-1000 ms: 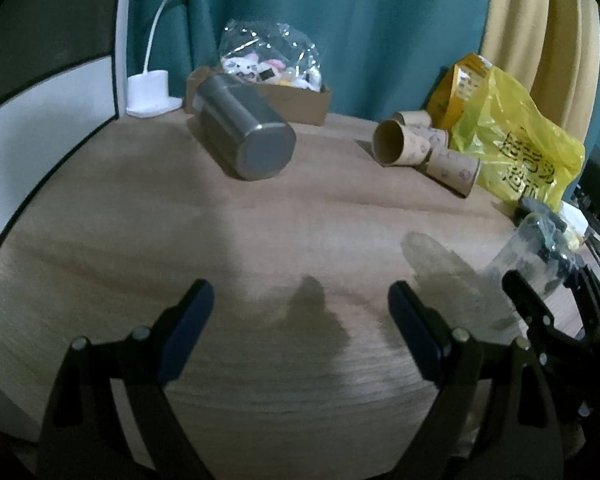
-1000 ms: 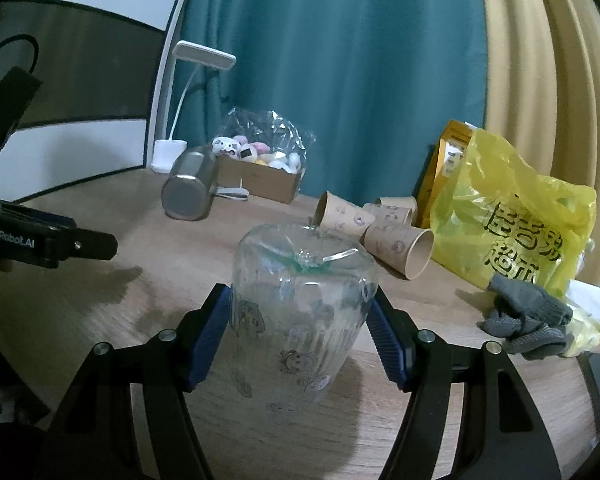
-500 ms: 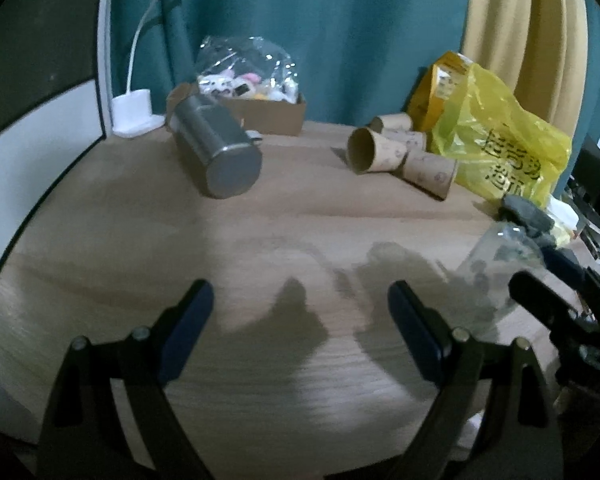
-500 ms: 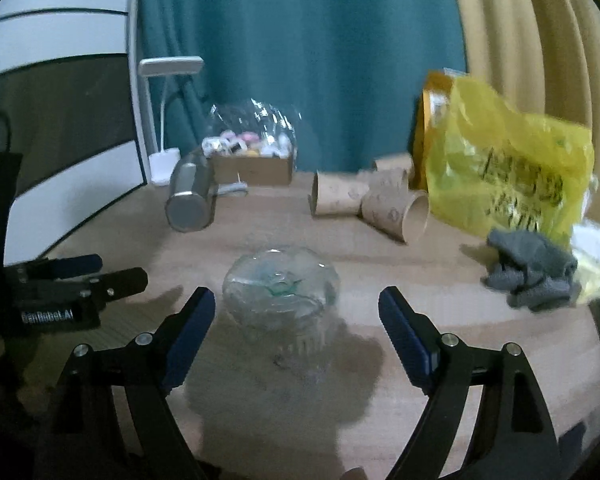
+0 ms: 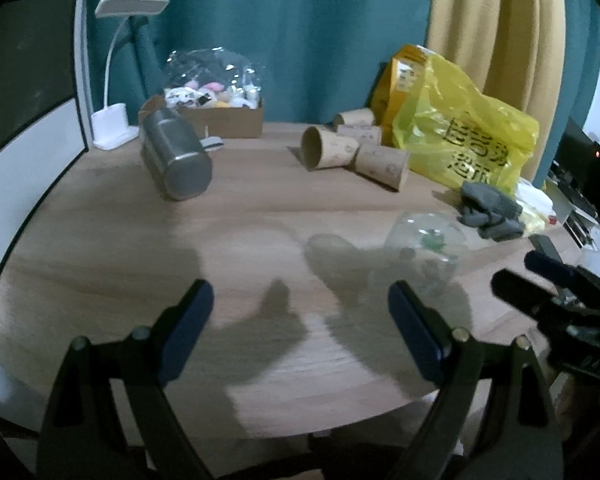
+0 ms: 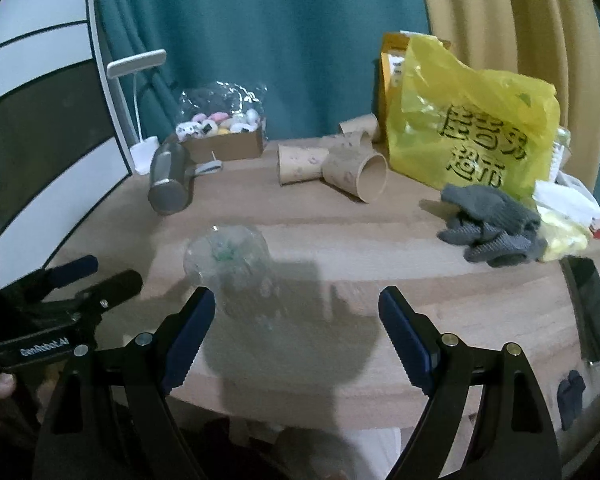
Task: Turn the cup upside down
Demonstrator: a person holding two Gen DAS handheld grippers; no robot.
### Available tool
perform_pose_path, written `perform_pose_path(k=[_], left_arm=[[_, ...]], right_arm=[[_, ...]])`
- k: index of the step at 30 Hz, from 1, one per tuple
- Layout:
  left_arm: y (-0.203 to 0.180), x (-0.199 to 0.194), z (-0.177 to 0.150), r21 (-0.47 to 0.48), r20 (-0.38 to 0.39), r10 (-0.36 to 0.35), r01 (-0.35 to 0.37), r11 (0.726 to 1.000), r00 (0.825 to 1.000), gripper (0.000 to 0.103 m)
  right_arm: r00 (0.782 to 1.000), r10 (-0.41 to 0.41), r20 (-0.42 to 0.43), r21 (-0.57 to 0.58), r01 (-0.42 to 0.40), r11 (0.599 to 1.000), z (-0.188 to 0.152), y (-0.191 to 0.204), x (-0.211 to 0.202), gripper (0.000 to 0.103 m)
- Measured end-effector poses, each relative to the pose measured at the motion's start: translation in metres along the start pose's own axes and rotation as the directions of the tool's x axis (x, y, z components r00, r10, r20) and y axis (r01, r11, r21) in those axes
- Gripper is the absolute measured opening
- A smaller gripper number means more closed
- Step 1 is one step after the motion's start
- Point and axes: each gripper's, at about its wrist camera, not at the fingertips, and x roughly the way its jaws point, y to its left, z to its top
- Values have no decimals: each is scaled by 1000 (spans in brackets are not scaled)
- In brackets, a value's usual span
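Clear cup sitting base-up on the tabletop, both our grippers hanging loose.

We've got the cup standing mouth-down near the front edge of the tabletop, nothing touching it. Our right gripper is spread wide and empty, with the cup just ahead of its left finger. Our left gripper is spread and empty too, the cup off to its right. Further back, a steel tumbler lies on its side, some paper cups are toppled by a yellow bag, and grey gloves sit on the right.
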Motion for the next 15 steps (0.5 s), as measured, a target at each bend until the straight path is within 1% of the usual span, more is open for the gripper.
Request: perform_pose_path(k=[4, 7, 10, 15], left_arm=[[-10, -7, 1, 19, 13, -6, 5, 1000, 1000, 90], [-13, -12, 0, 29, 25, -14, 14, 999, 1000, 90], [-15, -14, 1, 39, 27, -12, 11, 999, 1000, 90], [-11, -16, 3, 25, 34, -17, 16, 1000, 999, 90]], right_arm=[[1000, 4, -9, 7, -4, 1000, -4, -5, -5, 86], [1000, 6, 0, 19, -6, 1000, -6, -7, -8, 86], [1000, 6, -8, 25, -6, 1000, -7, -9, -5, 86], [1000, 7, -3, 20, -6, 1000, -6, -7, -5, 86]])
